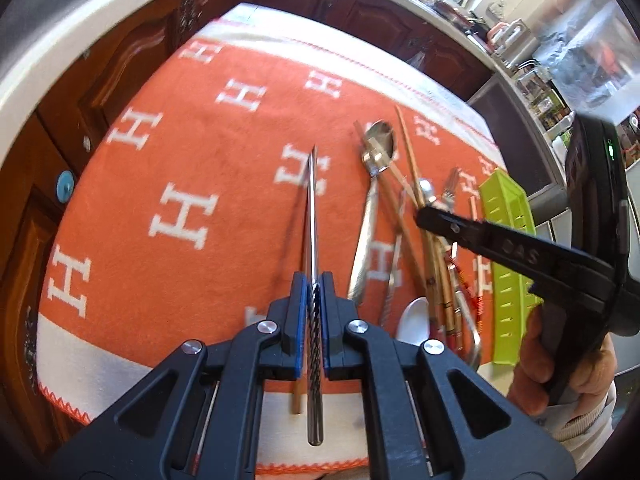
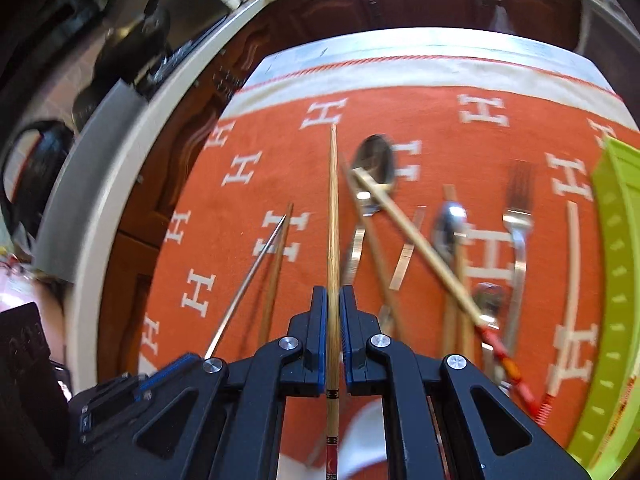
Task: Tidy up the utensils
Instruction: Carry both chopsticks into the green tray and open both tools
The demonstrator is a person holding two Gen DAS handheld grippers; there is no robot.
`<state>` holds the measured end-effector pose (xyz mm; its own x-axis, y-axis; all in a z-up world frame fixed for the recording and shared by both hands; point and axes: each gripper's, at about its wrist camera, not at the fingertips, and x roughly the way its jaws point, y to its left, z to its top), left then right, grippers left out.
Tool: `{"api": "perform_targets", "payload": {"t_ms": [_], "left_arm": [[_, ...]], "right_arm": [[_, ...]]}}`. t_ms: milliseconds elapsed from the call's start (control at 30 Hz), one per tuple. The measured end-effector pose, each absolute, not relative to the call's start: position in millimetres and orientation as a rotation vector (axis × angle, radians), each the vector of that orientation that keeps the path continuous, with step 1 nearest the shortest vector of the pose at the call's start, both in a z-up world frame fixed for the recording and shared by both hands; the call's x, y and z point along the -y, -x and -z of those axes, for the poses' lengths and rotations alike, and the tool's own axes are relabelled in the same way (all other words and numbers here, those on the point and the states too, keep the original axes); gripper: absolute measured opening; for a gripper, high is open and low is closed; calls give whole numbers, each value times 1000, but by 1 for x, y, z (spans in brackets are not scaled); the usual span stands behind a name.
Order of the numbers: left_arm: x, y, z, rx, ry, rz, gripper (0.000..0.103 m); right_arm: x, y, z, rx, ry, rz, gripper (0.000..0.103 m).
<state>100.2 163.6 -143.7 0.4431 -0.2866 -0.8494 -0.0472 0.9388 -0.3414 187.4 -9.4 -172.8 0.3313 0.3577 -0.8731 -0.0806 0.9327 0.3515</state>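
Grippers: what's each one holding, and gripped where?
Left gripper is shut on a metal chopstick, near its twisted handle end. Right gripper is shut on a wooden chopstick, toward its decorated handle end.

A slim metal chopstick with a twisted handle sits clamped in the left gripper, tip pointing away. A pale bamboo chopstick with a red-banded end is pinched in the right gripper. On the orange cloth lie a large steel spoon, a steel fork and more wooden chopsticks, jumbled beside a lime-green slotted plastic tray.
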Motion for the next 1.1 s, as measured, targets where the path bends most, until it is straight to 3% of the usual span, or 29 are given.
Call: {"api": "perform_targets", "payload": {"t_ms": [633,900,1100], "left_arm": [[-57,-94,66,-941,186,202,3],[39,-92,27,-865,82,344,3],[118,-98,36,-897,28,419,4]], "right_arm": [[209,-115,119,-1073,-488,-192,5],[277,-94,114,-1076,-477,-92,5],[313,-85,136,-1118,-400,16,6]]}}
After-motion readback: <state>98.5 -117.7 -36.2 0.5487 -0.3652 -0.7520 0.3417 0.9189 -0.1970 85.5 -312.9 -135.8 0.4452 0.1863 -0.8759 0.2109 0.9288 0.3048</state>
